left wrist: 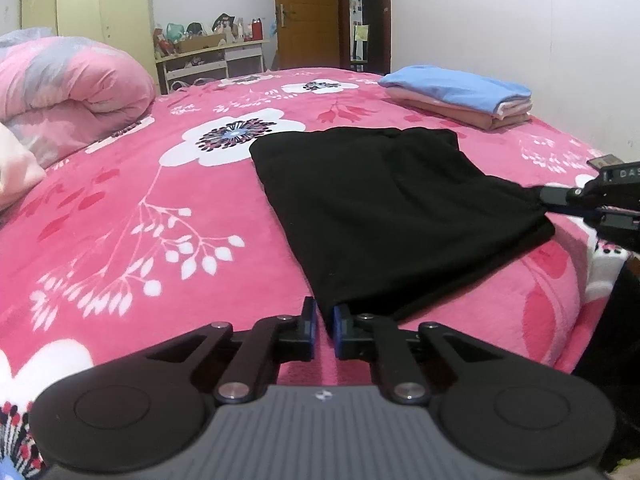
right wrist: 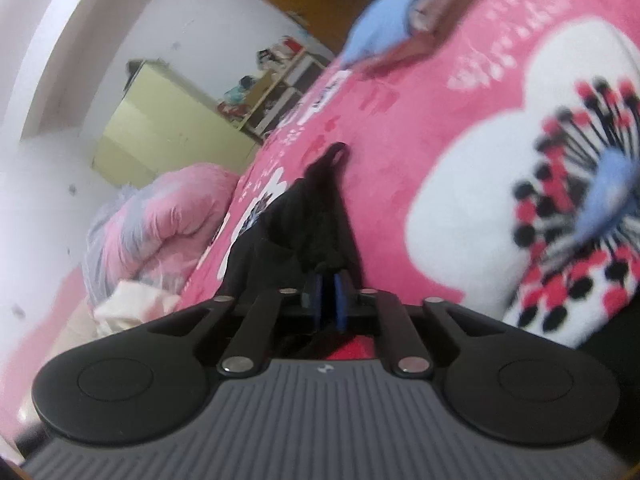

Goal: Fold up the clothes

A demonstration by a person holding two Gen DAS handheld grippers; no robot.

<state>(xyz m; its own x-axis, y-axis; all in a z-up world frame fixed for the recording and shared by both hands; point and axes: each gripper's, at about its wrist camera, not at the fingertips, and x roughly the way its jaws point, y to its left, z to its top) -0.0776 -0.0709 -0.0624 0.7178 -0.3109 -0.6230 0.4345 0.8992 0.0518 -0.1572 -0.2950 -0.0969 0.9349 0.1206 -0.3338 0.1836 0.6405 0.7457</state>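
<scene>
Nearest to me, in the left wrist view, my left gripper [left wrist: 325, 316] has its two blue-padded jaws drawn together on the near corner of the black garment [left wrist: 392, 208]. The cloth edge enters the narrow gap between the pads, so I read it as pinched there.

The garment lies mostly flat on the pink floral bedspread [left wrist: 160, 208] and stretches away from this corner toward the far side. At its right corner my right gripper [left wrist: 541, 196] comes in from the right edge of the picture and touches the cloth.

In the right wrist view, which is strongly tilted, the right gripper [right wrist: 329, 286] has its jaws together on a bunched fold of the black garment [right wrist: 316, 216]. The fabric rises out of the pads and runs ahead over the bedspread [right wrist: 440, 128]. This picture is a little blurred.

Farther on, near the right side of the bed, a stack of folded clothes [left wrist: 460, 96] lies with a blue piece on top and pink ones under it. On the far left a rolled pink quilt [left wrist: 72, 80] rests on the bed. Behind the bed I see a cluttered shelf [left wrist: 212, 56], a pale yellow wardrobe [left wrist: 100, 8] and a brown wooden door [left wrist: 306, 16].
</scene>
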